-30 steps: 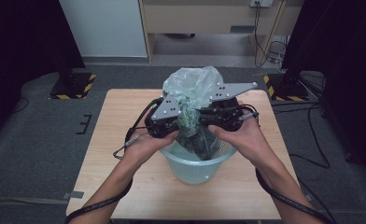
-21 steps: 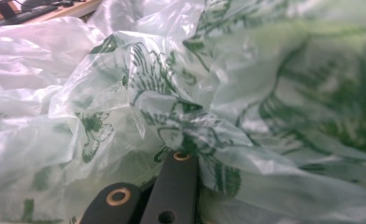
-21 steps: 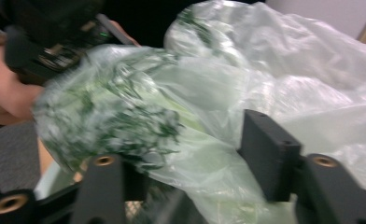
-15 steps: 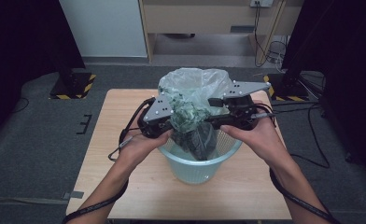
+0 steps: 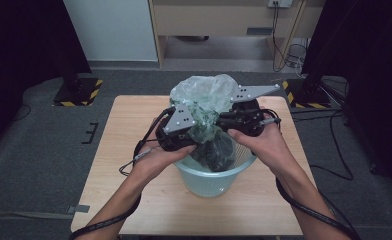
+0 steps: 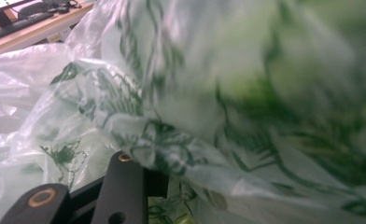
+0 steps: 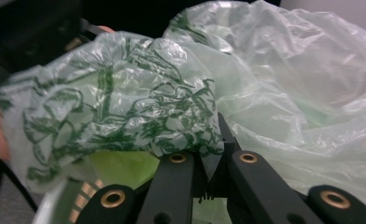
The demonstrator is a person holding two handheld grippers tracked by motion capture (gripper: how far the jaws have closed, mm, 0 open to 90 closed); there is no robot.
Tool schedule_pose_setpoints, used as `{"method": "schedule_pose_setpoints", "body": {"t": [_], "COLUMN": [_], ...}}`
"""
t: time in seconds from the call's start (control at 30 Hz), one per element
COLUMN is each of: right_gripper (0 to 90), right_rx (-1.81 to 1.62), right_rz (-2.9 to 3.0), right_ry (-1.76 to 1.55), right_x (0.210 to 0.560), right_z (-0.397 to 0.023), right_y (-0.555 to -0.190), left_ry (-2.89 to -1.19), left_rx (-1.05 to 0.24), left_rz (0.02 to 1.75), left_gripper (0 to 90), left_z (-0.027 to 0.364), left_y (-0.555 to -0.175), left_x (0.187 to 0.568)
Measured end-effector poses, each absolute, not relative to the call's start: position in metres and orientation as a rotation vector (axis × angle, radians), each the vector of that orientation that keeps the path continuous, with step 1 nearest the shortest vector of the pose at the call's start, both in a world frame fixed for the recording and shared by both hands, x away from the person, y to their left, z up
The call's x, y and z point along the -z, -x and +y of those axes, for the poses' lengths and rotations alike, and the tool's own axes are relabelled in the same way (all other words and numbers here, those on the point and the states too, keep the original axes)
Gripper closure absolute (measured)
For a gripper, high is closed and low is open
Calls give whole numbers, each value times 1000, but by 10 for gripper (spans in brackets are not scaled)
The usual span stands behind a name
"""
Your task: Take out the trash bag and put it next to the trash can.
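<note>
Both claws meet over a pale blue wastebasket point(image 5: 211, 177) that stands on a wooden table point(image 5: 119, 150), and between them rises a thin see-through plastic bag point(image 5: 204, 97) printed with dark green line drawings.

The right gripper point(image 5: 223, 119) comes in from the right of the high view, held in the person's right hand point(image 5: 259, 142). In the right gripper view its two black jaws stand pressed together, with a fold of the bag point(image 7: 125, 107) pinched at their tips; the jaws have just been closing. The printed part of the film bulges up and to the left of that claw, and the plainer, clearer film spreads away to its right.

The left gripper point(image 5: 196, 131) sits under the left hand point(image 5: 156, 160), just beside the right one, with its grey plate on top. In the left gripper view one black jaw rises at the lower left, and the bag point(image 6: 181, 116) drapes over and past it, blurred close to the lens. These jaws have just been opening and stand part way apart; the film lies against them, but whether they press on it I cannot tell.

Below both claws the lower end of the bag hangs into the basket, where something dark point(image 5: 219, 152) shows through it.
</note>
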State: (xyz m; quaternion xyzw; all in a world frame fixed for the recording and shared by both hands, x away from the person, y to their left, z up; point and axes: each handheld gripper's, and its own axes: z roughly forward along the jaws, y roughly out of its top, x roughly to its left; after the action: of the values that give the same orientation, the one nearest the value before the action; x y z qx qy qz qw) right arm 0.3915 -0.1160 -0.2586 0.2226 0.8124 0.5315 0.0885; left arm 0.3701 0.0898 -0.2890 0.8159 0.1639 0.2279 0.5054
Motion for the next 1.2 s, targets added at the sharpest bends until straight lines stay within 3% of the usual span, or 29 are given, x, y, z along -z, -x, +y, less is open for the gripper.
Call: {"method": "schedule_pose_setpoints", "body": {"t": [0.2,0.37,0.43,0.47,0.57,0.9,1.07,1.2], "right_gripper": [895,860,776,655,585,130,55,89], "right_rx": [-1683,-1721,-1722,-1670,-1639,-1508,-1479,-1400], "right_rz": [2438,2446,2424,2401,2388,2318,2294,2302], "right_ry": [-668,-668,-664,-670,-676,-743,-778,-787], "right_x": [260,261,258,257,256,253,257,261], "right_z": [-108,-106,-107,-109,-113,-134,-144,-146], "right_y": [-387,-385,-383,-381,-380,-377,-379,-383], "left_ry": [-1960,-1990,-1982,-1977,-1968,-1942,-1914,-1906], "left_rx": [-573,-607,-590,-587,-589,-609,-593,-587], "left_rz": [379,369,390,405,427,505,525,516], "left_gripper": [584,802,877,886,889,892,892,892], "left_z": [89,90,93,94,96,105,110,111], "left_y": [-370,-366,-369,-369,-371,-377,-380,-380], "left_x": [288,289,290,290,290,289,290,289]}}
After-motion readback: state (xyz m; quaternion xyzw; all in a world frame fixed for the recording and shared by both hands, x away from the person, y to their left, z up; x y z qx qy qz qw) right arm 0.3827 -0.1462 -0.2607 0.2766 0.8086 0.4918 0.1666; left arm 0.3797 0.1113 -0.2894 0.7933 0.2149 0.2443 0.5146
